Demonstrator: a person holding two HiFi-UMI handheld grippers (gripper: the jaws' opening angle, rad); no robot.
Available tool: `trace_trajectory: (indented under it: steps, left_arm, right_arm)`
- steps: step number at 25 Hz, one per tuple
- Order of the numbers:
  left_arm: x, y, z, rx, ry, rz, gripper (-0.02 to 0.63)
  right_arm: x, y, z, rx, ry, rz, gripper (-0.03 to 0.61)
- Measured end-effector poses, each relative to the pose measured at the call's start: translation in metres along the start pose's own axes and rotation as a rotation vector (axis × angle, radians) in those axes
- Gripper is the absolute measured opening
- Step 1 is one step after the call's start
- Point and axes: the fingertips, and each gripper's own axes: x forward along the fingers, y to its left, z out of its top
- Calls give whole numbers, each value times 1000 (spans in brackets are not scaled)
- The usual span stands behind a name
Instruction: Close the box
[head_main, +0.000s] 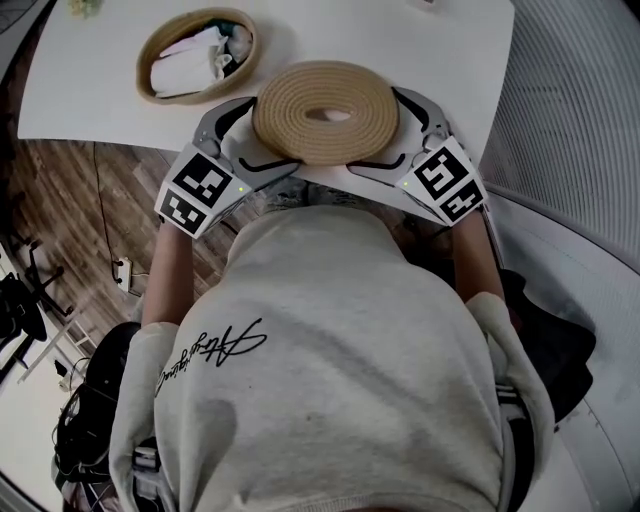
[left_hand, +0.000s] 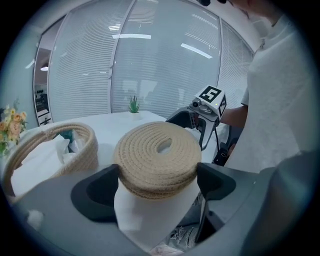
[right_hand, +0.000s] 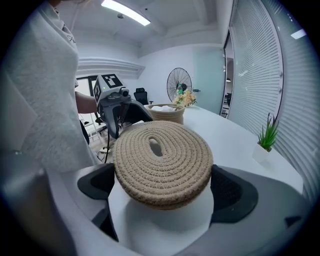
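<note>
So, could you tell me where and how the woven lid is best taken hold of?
Take the woven lid by its thick coiled rim, from two opposite sides. It lies flat and round, so jaws can close across the edge, as the left hand-held gripper and right hand-held gripper do.

A white tabletop (head_main: 440, 60) stretches ahead of the right gripper (right_hand: 162, 187). A small potted plant (right_hand: 266, 140) stands off to its right. Far beyond it are a standing fan (right_hand: 179, 84) and yellow flowers (right_hand: 184, 99).
</note>
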Motion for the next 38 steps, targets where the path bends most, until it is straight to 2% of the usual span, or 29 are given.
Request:
trace_trajectory:
  steps: [11,21,31,38]
  left_arm:
    - [4,-9,32,7,-65,26,486]
    - [2,-8,60,30,-110,84,488]
    - [-1,14,67,35,-123,111,488]
    - [-17,10,77,55,-146,110,488]
  right_arm:
    - [-32,-16,8,-46,-34,-13,594]
    - [-51,-34,22,-104,-88,-17,594]
    - [-43,-50,38,-131,-100,-21,594]
    - [-52,-43,52,-132,-95,-40,594]
